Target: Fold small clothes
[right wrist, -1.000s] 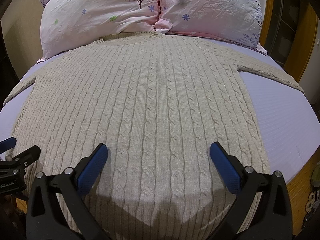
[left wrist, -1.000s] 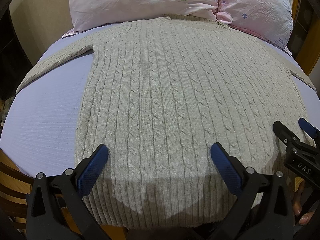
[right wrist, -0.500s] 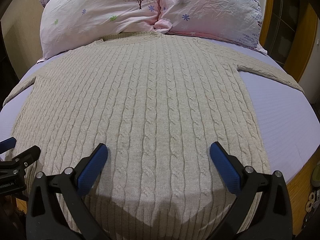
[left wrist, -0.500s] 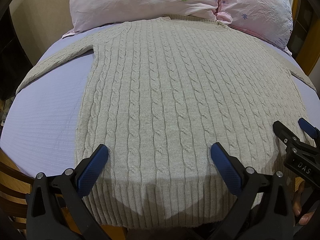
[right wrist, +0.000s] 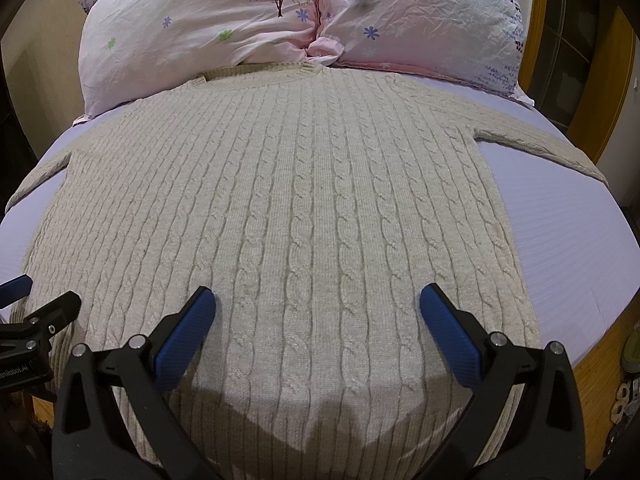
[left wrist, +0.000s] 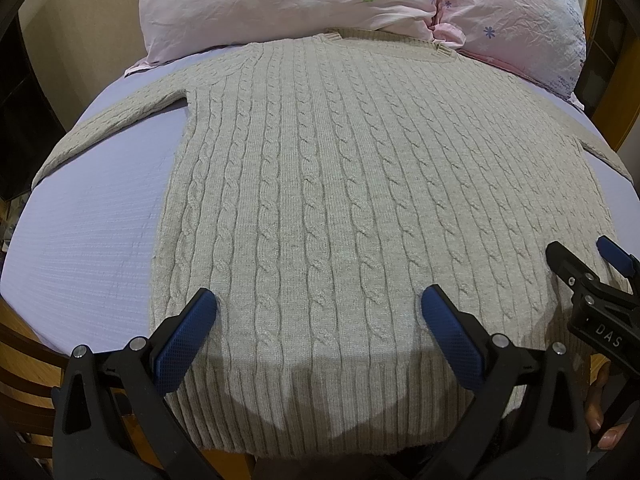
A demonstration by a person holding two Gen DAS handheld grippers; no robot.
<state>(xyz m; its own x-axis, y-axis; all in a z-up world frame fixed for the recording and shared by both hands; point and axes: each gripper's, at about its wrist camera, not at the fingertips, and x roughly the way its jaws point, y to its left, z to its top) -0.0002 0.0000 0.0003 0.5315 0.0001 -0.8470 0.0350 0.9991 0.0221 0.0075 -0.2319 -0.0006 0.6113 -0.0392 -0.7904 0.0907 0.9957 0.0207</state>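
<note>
While both claws gape empty, pillows (left wrist: 360, 4) touch the sweater's (left wrist: 360, 200) collar.

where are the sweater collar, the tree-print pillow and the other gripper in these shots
sweater collar (right wrist: 256, 70): right wrist view, on the ribbed neck band.
tree-print pillow (right wrist: 200, 28): right wrist view, on its pink cover left of the tree.
right gripper (left wrist: 588, 256): left wrist view, midway between its open fingertips.

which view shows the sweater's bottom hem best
The left wrist view: the sweater shows its ribbed hem down to the edge. In the right wrist view the hem runs off the frame.
</note>
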